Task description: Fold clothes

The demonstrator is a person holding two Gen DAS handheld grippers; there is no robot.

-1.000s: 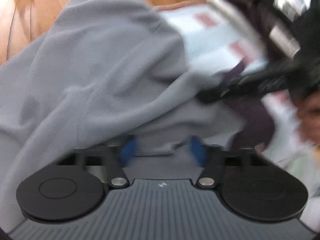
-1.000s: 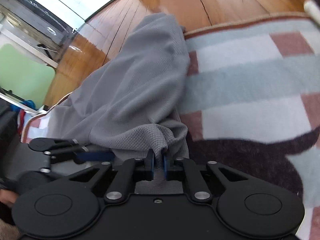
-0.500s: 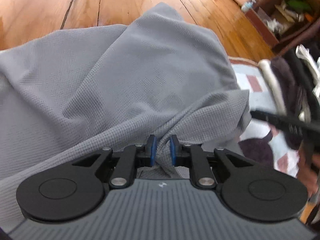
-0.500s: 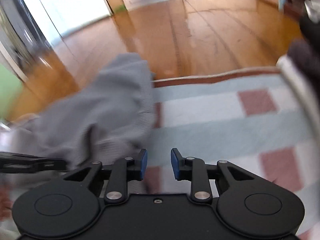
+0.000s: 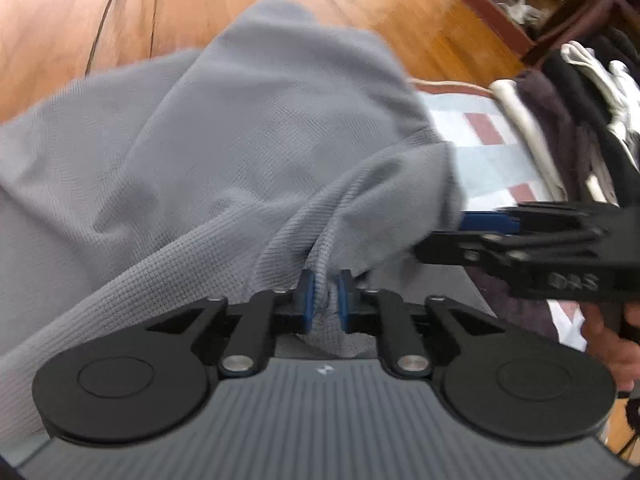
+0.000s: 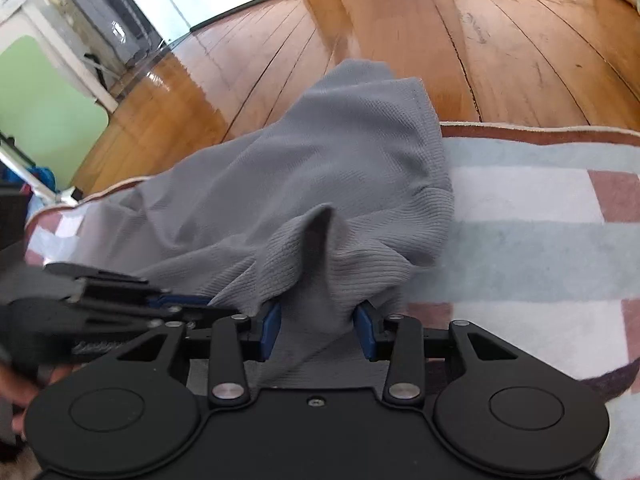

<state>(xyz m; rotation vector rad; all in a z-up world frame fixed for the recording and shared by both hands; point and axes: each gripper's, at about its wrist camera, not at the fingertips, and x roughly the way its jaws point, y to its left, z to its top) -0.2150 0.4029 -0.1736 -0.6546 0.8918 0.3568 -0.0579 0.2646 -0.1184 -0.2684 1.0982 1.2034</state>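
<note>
On the checked rug [image 6: 520,200], the left hand-held gripper [image 5: 324,294] still pinches the grey knit garment [image 5: 240,152] while the right hand-held gripper [image 6: 316,330], spread, has returned around its bunched edge to regrasp.

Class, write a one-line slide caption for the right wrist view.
Open right tongs straddle a bunched grey garment lying across a checked rug and wooden floor.

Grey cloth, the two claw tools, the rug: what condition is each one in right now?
Grey garment: crumpled, draped partly over the rug and partly over the wooden floor.
Left gripper: shut on a pinch of the garment.
Right gripper: open, cloth lying between its fingers.
Patterned rug: lying flat.
Clothes pile: heaped at the rug's edge.
</note>
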